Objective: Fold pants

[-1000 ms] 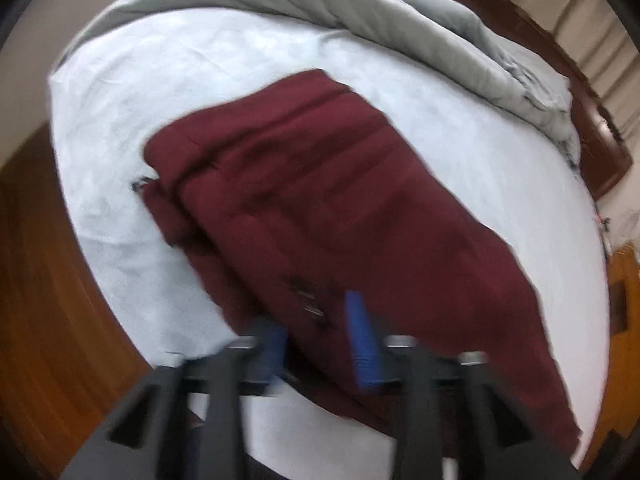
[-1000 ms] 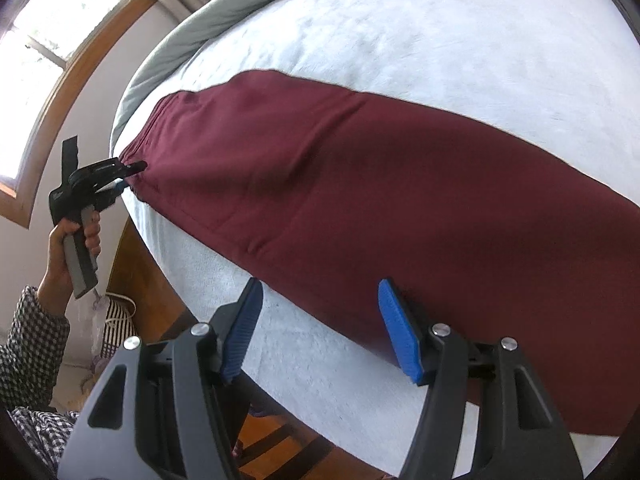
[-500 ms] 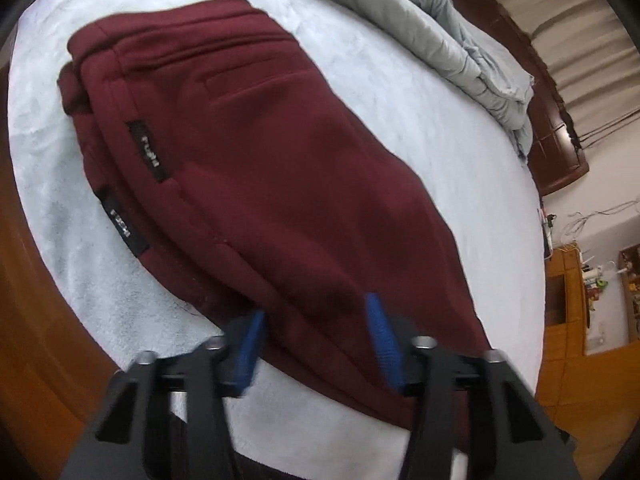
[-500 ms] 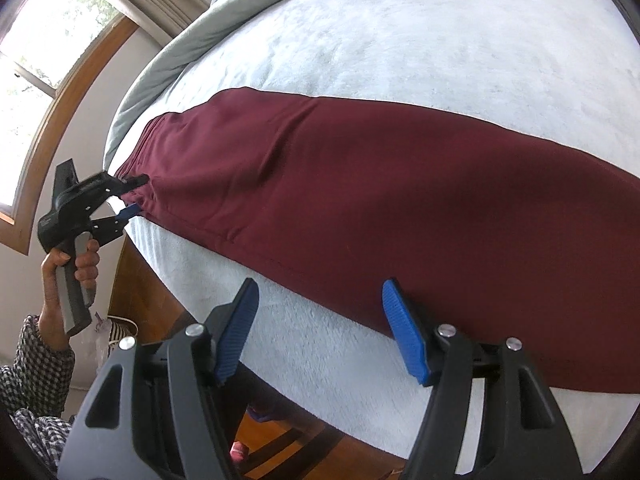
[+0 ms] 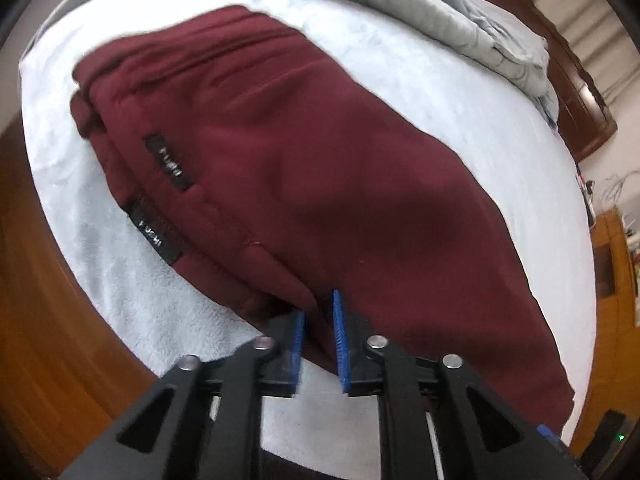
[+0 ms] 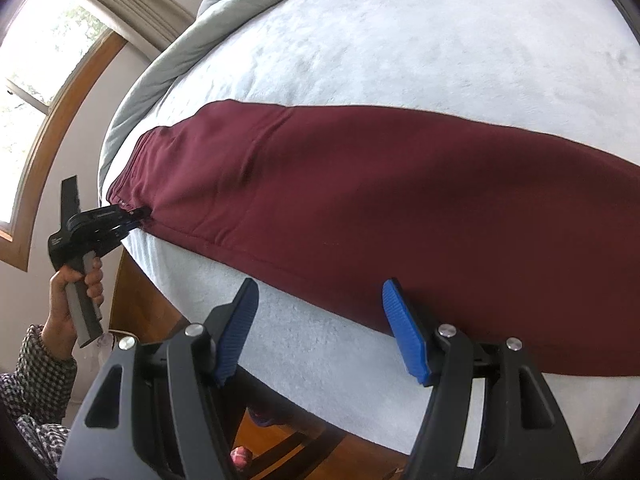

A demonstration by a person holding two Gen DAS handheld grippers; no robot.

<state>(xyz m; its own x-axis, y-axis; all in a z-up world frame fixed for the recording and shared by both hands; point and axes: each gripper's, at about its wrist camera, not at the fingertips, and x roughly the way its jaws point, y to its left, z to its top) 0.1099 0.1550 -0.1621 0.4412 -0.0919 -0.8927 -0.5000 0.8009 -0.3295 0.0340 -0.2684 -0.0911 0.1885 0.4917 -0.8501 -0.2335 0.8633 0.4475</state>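
Maroon pants (image 5: 320, 184) lie folded lengthwise, leg on leg, across the white bed (image 5: 460, 92), with two black labels near the waistband side seam. They also show in the right wrist view (image 6: 380, 200), stretched along the near bed edge. My left gripper (image 5: 319, 320) is shut on the near edge of the pants below the waist; in the right wrist view it (image 6: 134, 214) pinches the waist corner at the left. My right gripper (image 6: 320, 308) is open and empty, over the bed's near edge just in front of the pants' leg.
A grey duvet (image 5: 440, 4) is bunched along the far side of the bed. A dark wooden headboard (image 5: 580, 80) stands at the far right. Wooden floor (image 5: 60, 340) lies below the near bed edge. A window (image 6: 36, 64) is at the left.
My left gripper has closed on the pants' edge near the waist; it was open a moment ago. The right gripper stays open and has shifted slightly along the bed edge.
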